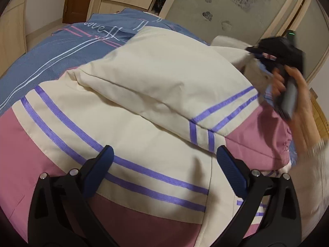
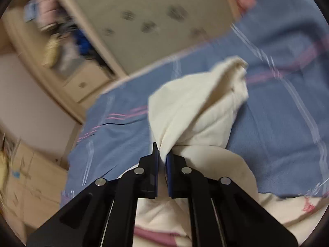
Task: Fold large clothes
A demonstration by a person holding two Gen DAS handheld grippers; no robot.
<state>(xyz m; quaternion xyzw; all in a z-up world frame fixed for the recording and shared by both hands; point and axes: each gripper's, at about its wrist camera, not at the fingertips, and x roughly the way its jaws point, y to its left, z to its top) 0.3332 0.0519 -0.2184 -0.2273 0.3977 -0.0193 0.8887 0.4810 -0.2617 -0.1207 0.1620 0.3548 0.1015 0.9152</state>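
cream jacket (image 1: 156, 78) with purple stripes and pink panels, on the blue bedsheet (image 1: 51, 51); right gripper (image 2: 162, 156) pinches its cream fabric, left gripper (image 1: 164, 156) gapes empty.

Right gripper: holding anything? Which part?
Yes. The right gripper is shut on a bunched cream fold of the jacket; which part cannot be told. The left gripper is open, holding nothing.

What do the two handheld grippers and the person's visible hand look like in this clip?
Both the left gripper and the right gripper have matte black linkage arms with round silver pivot pins and dark blue ribbed pads on the jaws. No cables show. The person's bare right hand ends in a pale, blurred cuff.
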